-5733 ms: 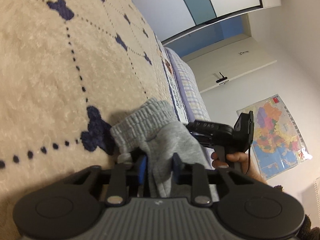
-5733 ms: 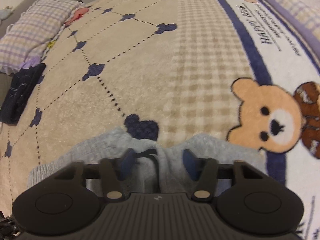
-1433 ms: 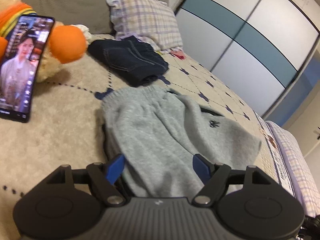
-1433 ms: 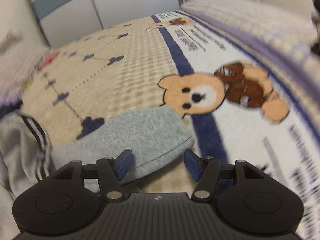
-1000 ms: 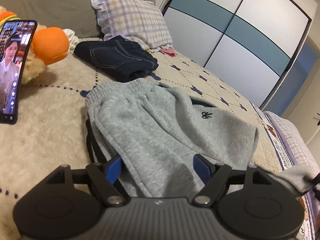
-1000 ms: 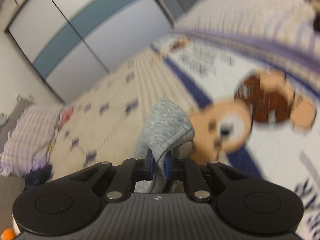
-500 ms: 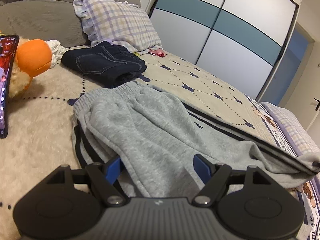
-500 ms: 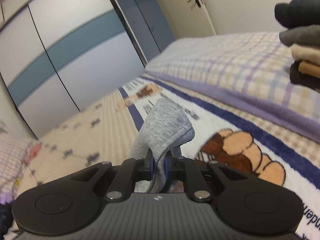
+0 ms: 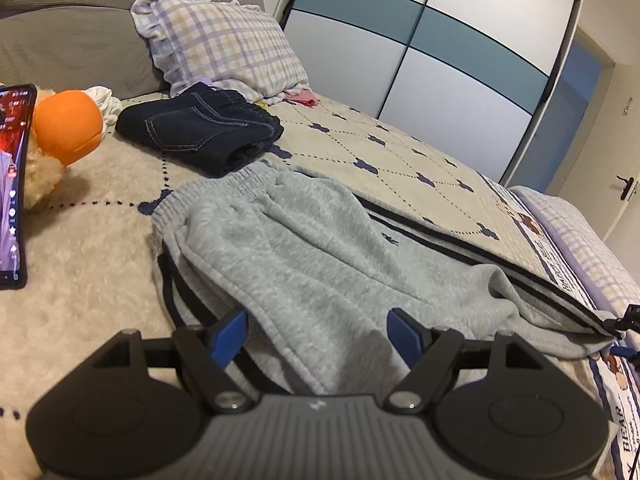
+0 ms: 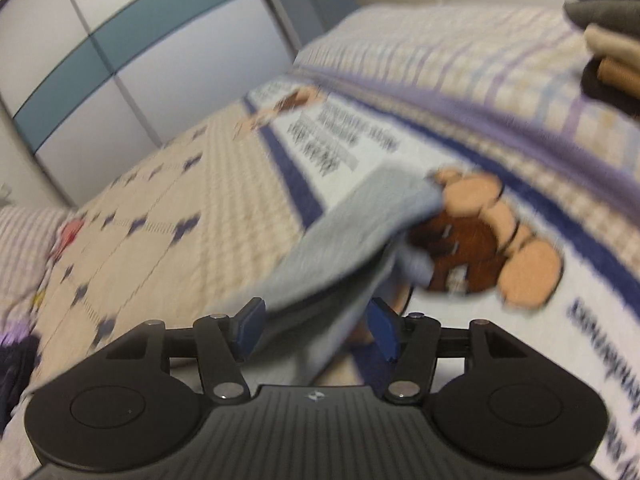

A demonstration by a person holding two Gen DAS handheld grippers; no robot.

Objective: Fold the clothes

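Grey fleece sweatpants (image 9: 320,248), soft, limp, light; leg end slack between right gripper (image 10: 316,334) opening jaws; left gripper (image 9: 318,326) wide, unclamped over hip; best pinched at hems.

Phone (image 9: 12,184) — cropped at left edge — folded stack (image 10: 608,32) blurred.

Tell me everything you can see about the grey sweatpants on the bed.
The grey sweatpants look like soft fleece, with a ribbed elastic waistband, black side stripes and a small dark logo. They lie stretched across the patterned blanket, waistband near the folded dark jeans, legs doubled and wrinkled. The left hand-held gripper straddles the near edge with its jaws wide. The right hand-held gripper is opening around the leg end.
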